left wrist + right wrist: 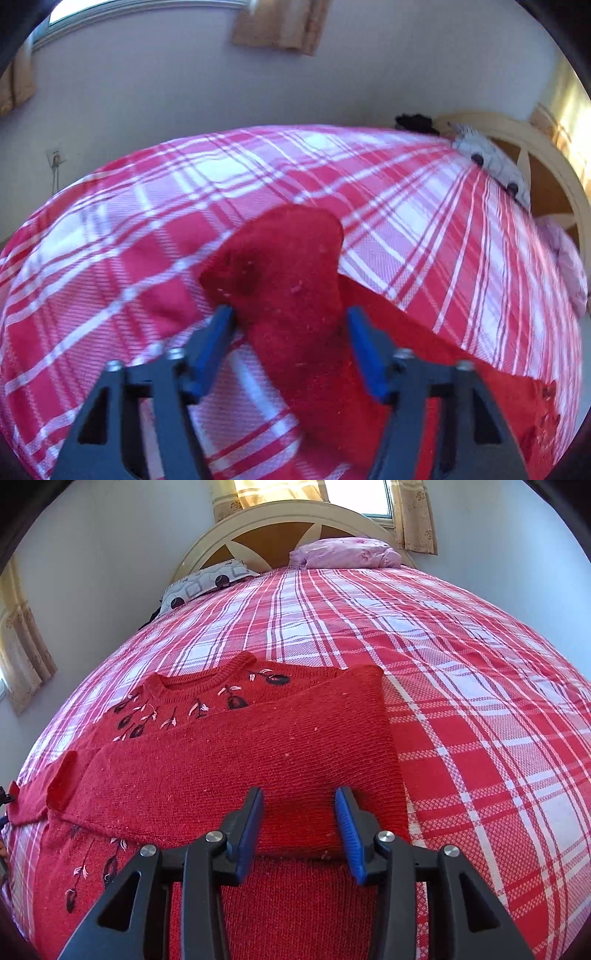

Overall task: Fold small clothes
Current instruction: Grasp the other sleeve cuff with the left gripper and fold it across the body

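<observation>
A red knit sweater (236,753) with black and white flower embroidery lies on the red and white plaid bedspread (480,709). One sleeve is folded across its chest. My right gripper (299,812) is open just above the folded part, jaws apart, holding nothing. In the left wrist view a raised red sleeve end (288,266) stands between the fingers of my left gripper (290,321). The jaws are wide apart and do not pinch it.
A patterned grey pillow (199,585) and a pink pillow (343,554) lie at the wooden headboard (273,528). Curtains (413,513) hang by the window. The bedspread (110,240) spreads out to the left and beyond the sweater.
</observation>
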`<state>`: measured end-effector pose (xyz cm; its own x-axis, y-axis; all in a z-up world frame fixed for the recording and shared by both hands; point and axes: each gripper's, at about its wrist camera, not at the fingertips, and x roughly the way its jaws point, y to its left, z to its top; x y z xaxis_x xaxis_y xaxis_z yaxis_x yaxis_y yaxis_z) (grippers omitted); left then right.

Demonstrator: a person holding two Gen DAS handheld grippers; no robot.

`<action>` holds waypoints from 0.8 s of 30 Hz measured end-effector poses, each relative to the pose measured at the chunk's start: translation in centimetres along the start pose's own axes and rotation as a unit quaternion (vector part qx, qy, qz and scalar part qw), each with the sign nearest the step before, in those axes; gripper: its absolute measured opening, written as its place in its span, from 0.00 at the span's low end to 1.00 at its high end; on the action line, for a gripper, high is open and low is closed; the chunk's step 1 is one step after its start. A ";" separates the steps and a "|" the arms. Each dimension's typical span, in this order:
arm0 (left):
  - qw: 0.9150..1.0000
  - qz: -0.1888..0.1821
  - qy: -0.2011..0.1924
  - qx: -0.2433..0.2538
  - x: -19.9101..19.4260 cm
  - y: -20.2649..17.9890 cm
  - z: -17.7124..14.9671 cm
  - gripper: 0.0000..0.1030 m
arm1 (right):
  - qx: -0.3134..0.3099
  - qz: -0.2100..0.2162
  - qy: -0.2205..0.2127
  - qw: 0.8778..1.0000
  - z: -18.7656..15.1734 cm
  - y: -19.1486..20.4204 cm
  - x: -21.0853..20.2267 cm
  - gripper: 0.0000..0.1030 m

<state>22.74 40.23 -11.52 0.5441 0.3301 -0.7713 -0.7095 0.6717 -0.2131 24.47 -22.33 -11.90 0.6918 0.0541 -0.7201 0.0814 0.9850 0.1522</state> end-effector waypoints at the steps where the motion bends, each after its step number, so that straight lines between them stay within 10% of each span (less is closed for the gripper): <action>1: 1.000 0.018 -0.007 0.014 0.1 -0.4 -0.2 0.49 | -0.001 -0.001 0.000 1.000 0.0 0.0 0.0 0.41; 4: 0.999 0.007 -0.016 0.030 0.0 -0.7 -0.2 0.11 | 0.001 0.001 0.000 1.000 0.0 0.0 0.0 0.41; 13: 0.988 -0.055 -0.110 0.090 -9.2 -6.5 -0.8 0.10 | -0.002 -0.002 -0.001 1.000 0.0 0.1 0.0 0.41; 24: 0.910 -0.226 -0.149 0.314 -19.0 -27.5 -15.6 0.10 | 0.002 0.002 -0.002 1.000 0.0 0.0 -0.1 0.41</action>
<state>24.90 5.16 -0.36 0.8803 0.0272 -0.4736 -0.0372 0.9992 -0.0116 24.42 -22.38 -11.87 0.6957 0.0581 -0.7160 0.0804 0.9842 0.1580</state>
